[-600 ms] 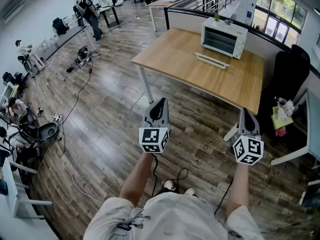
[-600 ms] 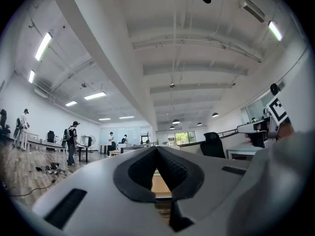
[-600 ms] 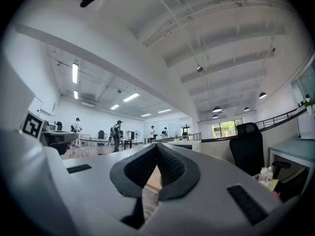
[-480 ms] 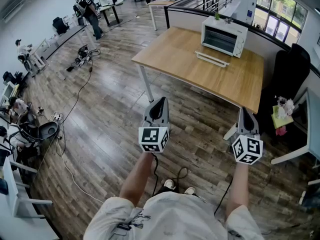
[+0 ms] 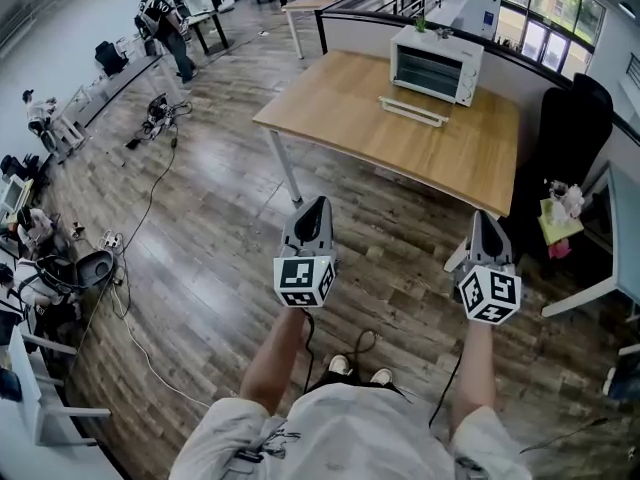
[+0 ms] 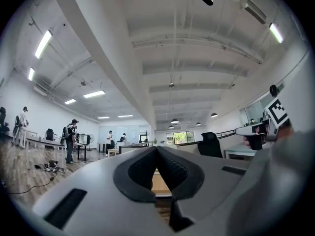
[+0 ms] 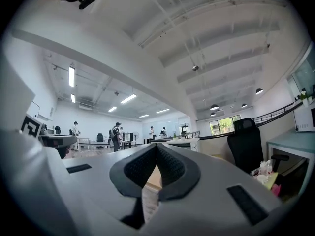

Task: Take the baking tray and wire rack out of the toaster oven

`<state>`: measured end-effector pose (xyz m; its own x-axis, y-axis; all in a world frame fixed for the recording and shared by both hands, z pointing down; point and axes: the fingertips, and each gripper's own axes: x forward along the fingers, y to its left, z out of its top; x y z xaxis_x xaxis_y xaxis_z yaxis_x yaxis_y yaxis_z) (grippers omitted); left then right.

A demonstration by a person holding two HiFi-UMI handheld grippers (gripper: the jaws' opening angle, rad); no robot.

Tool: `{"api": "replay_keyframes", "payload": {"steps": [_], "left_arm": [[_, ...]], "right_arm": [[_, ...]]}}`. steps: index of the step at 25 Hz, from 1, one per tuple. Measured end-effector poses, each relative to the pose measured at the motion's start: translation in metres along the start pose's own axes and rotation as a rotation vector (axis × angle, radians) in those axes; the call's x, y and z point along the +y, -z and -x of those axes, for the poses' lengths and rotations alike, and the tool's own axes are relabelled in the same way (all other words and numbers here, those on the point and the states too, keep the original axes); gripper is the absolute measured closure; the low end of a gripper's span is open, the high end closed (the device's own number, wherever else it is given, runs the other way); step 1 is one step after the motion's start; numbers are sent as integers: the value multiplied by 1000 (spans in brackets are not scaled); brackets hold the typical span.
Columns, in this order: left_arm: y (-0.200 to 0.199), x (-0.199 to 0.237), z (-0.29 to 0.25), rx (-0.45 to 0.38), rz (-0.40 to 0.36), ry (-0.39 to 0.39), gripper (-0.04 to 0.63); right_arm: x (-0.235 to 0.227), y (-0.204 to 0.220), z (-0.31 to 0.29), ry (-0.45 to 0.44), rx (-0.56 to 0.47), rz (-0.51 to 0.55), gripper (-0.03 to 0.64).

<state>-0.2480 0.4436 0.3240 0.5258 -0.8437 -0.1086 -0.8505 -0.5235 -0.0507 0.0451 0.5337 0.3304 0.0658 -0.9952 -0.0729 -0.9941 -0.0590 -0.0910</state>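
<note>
Far from the toaster oven [image 5: 435, 63], left tongs [image 5: 317, 206] and right tongs [image 5: 487, 218] sit closed, empty.

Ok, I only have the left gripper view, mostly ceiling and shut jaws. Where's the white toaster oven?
Observer: The white toaster oven stands at the far end of the light wooden table, ahead of the person, who has not reached the table.
Operator: Anything in front of it?
Observer: A long white bar shows just before the oven, low by the tabletop. It's too small to say what it is.
</note>
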Motion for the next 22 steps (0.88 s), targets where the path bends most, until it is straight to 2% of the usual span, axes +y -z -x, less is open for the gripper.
{"api": "replay_keyframes", "payload": {"steps": [7,8,10,13,22], "left_arm": [[3,-8,-3,8,3,11,580],[3,-9,-4,9,4,11,580],[4,-11,-5,12,3,12,581],[3,-16,-7,12,-1,11,580],[7,-39,-16,21,-20,0,580]], "right_arm": [[-11,6,4,30,15,-5,591],[-11,7,3,24,20,-8,576],[-12,10,1,11,33,-10,485],[-14,12,-2,4,37,1,424],[-39,23,-1,0,58,-12,405]]}}
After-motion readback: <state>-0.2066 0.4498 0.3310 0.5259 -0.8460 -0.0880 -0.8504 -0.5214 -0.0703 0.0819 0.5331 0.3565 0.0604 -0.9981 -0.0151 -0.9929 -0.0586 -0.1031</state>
